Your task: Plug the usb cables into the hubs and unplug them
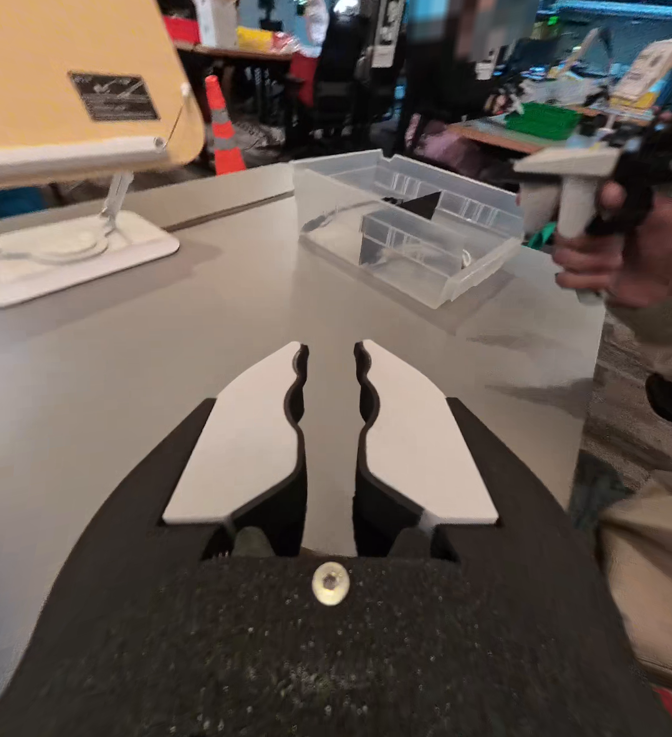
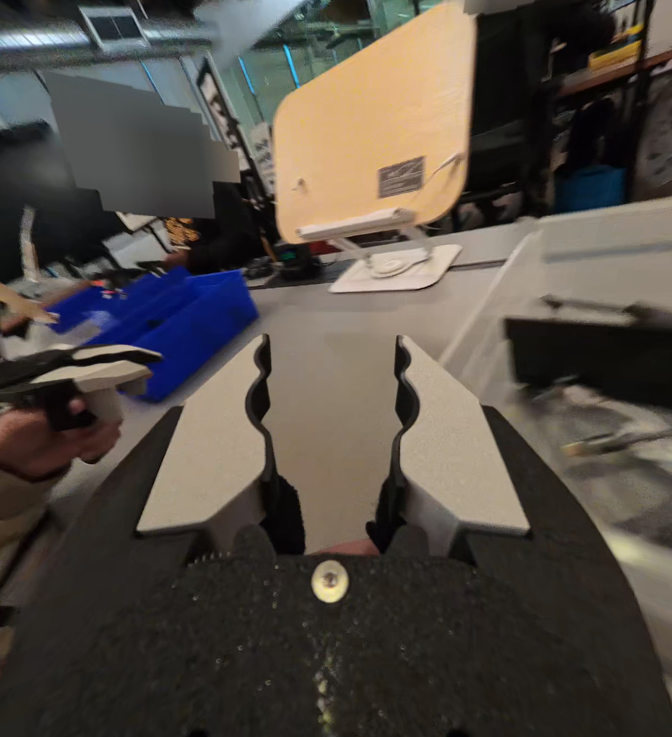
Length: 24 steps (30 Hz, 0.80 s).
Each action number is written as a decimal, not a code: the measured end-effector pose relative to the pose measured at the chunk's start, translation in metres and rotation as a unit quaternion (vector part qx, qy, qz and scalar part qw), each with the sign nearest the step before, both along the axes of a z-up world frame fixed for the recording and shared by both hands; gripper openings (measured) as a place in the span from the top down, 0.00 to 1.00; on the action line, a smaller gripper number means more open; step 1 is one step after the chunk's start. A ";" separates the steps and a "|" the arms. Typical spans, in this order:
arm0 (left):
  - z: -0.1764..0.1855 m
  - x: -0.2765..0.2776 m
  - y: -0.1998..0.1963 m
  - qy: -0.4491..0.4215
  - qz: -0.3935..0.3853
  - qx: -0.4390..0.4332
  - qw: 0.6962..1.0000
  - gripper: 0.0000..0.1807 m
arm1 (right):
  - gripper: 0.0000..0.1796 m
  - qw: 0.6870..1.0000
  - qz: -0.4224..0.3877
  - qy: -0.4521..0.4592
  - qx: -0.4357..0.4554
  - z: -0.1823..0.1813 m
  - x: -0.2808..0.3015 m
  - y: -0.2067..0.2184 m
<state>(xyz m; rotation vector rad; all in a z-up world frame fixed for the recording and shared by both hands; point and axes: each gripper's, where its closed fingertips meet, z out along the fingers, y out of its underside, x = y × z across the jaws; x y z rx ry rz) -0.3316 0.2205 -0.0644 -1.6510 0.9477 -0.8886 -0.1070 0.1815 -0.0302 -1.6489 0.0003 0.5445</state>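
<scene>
My left gripper (image 1: pixel 330 351) hovers over the grey table (image 1: pixel 147 359), its jaws a narrow gap apart and empty. Ahead to the right a clear plastic bin (image 1: pixel 482 271) holds a black wedge-shaped thing (image 1: pixel 422 203) and a pale cable (image 1: pixel 322 218). My right gripper (image 2: pixel 332 347) is open and empty above the table (image 2: pixel 326 315). The clear bin (image 2: pixel 486 303) is close on its right, with a black block (image 2: pixel 605 359) and a cable (image 2: pixel 613 442), both blurred. Each gripper shows in the other's view, held by a hand: the right one (image 1: pixel 534 175) and the left one (image 2: pixel 149 365).
A tan board on a white stand (image 1: pixel 67 247) is at the table's back left; it also shows in the right wrist view (image 2: pixel 370 151). A blue bin (image 2: pixel 198 319) sits at the left of the table. An orange cone (image 1: pixel 224 127) and cluttered desks lie beyond. The left gripper is farther from the black block (image 2: pixel 605 359), some 40 cm, than the right, some 20 cm.
</scene>
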 end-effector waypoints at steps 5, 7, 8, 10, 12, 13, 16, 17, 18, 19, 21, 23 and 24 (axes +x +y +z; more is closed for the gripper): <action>-0.016 -0.058 -0.019 0.004 0.126 -0.010 0.992 0.86 | 0.74 0.997 0.038 -0.049 0.039 -0.029 -0.067 -0.020; -0.023 -0.071 -0.023 0.002 0.152 -0.020 0.988 0.85 | 0.75 0.995 0.057 -0.068 0.037 -0.038 -0.076 -0.020; -0.024 -0.073 -0.025 0.000 0.157 -0.026 0.987 0.84 | 0.75 0.994 0.065 -0.072 0.040 -0.039 -0.078 -0.020; -0.022 -0.076 -0.024 0.008 0.159 -0.030 0.987 0.82 | 0.76 0.994 0.072 -0.074 0.043 -0.041 -0.080 -0.016; -0.018 -0.080 -0.020 0.030 0.157 -0.026 0.987 0.77 | 0.76 0.994 0.085 -0.064 0.025 -0.044 -0.084 -0.011; -0.015 -0.083 -0.017 0.036 0.160 -0.024 0.986 0.76 | 0.76 0.994 0.096 -0.054 0.026 -0.041 -0.087 -0.010; 0.006 -0.096 -0.004 0.041 0.138 -0.011 0.989 0.74 | 0.76 0.992 0.104 -0.059 0.033 -0.038 -0.092 -0.013; 0.017 -0.103 0.003 0.047 0.125 -0.002 0.991 0.74 | 0.76 0.992 0.103 -0.066 0.033 -0.040 -0.093 -0.013; 0.027 -0.110 0.009 0.060 0.092 0.002 0.994 0.75 | 0.76 0.992 0.105 -0.069 0.031 -0.042 -0.093 -0.014; 0.032 -0.116 0.010 0.085 0.034 -0.009 0.996 0.75 | 0.76 0.991 0.110 -0.069 0.027 -0.043 -0.095 -0.015; 0.039 -0.137 0.033 0.162 -0.036 -0.022 0.986 0.75 | 0.76 0.990 0.124 -0.059 0.015 -0.046 -0.098 -0.015; 0.051 -0.160 0.087 0.208 -0.035 0.023 0.977 0.75 | 0.76 0.990 0.136 -0.041 0.008 -0.047 -0.100 -0.015; 0.052 -0.167 0.112 0.226 -0.048 0.040 0.972 0.75 | 0.76 0.990 0.138 -0.032 0.005 -0.048 -0.100 -0.015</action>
